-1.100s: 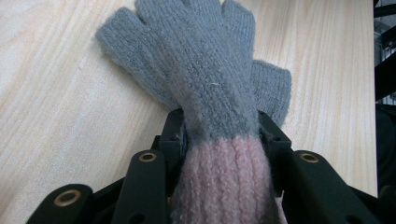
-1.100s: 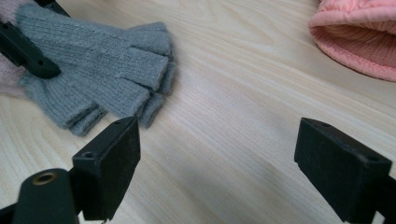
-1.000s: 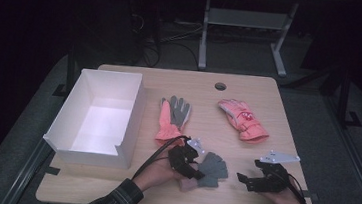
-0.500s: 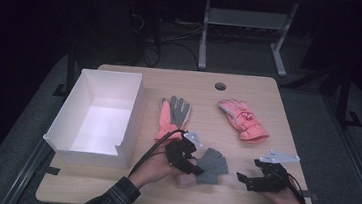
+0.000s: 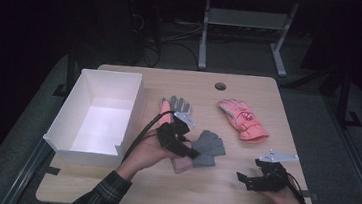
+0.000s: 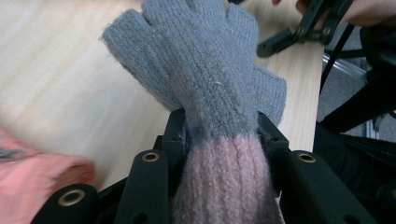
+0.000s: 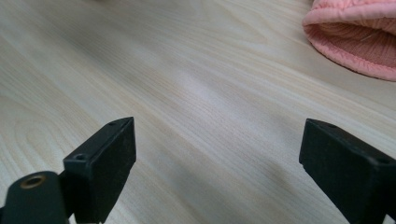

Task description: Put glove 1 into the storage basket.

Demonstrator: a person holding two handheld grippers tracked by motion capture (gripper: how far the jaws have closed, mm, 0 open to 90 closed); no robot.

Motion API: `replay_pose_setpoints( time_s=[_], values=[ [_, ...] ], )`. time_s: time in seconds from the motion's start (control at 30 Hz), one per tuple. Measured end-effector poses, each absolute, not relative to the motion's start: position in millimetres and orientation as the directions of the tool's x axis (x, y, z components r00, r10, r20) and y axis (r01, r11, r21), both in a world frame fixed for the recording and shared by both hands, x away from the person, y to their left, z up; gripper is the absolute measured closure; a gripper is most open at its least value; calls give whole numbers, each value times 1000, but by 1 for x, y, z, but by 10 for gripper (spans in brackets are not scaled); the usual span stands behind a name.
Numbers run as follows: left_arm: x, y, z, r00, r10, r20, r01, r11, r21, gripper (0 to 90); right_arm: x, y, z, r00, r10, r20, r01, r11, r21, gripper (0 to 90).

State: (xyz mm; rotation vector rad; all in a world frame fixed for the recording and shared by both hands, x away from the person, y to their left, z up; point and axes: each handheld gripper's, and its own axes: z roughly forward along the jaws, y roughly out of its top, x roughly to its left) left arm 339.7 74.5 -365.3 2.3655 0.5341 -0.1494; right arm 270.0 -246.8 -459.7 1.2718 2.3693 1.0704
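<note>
Gripping grey-pink glove, left gripper over pale wood table; right gripper released; dark room

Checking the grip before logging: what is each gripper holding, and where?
Left gripper clamps the grey glove where grey meets its pink cuff; right gripper holds nothing.

The light wooden table carries a white open box along its left edge, a grey-and-orange glove near the middle, and a pink glove toward the far right corner.
</note>
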Motion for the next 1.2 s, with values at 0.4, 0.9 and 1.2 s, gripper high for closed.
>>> replay_pose_setpoints(
  time_s=[0.4,0.9,1.2],
  values=[
    [350,110,-323,899,381,-216,419,-607,675,634,271,-248,-460,-585,802,118,621,350,701,107],
    [351,184,-288,829,533,-170,468,-494,732,634,272,-247,-461,-589,799,119,621,354,699,108],
    [353,220,-279,768,625,-139,491,-435,755,634,271,-249,-461,-581,804,127,629,345,696,108]
  ],
)
